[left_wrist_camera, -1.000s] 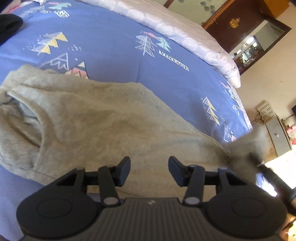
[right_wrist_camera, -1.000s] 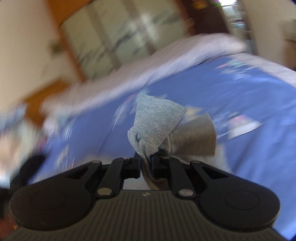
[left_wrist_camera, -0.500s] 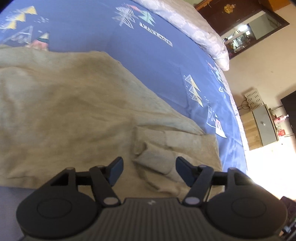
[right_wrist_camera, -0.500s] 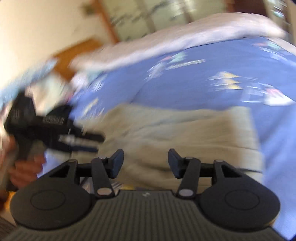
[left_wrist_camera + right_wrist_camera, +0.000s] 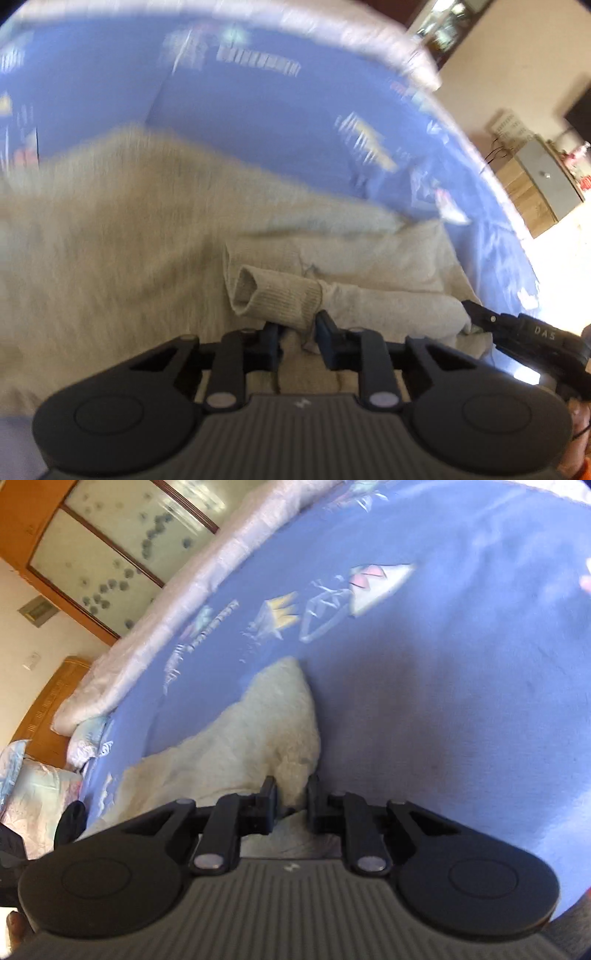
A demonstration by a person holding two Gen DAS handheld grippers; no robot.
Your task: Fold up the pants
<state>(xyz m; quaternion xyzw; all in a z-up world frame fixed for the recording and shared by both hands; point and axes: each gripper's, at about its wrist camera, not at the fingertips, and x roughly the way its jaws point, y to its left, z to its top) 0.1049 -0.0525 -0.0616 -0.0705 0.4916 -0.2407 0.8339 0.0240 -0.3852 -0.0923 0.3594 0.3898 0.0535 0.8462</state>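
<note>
Light grey sweatpants [image 5: 110, 229] lie spread on the blue patterned bedsheet [image 5: 258, 110]. A ribbed leg cuff [image 5: 273, 295] lies folded back on the pants. My left gripper [image 5: 297, 328] has its jaws closed narrowly on the cloth just below that cuff. In the right wrist view the pants [image 5: 255, 734] show as a pale pointed corner on the sheet [image 5: 443, 701]. My right gripper [image 5: 291, 797] has its jaws closed narrowly on the edge of the pants. The right gripper also shows at the right edge of the left wrist view [image 5: 517, 332].
A white quilt [image 5: 177, 590] lies along the far side of the bed. A wooden wardrobe with frosted glass [image 5: 110, 542] stands behind it. A pillow [image 5: 33, 790] lies at the left. A small cabinet [image 5: 543, 184] stands on the floor beyond the bed's edge.
Both grippers were open half a second ago and have now closed on the pants. The right one had let go of the cuff before that. The left view has moved closer to the cuff.
</note>
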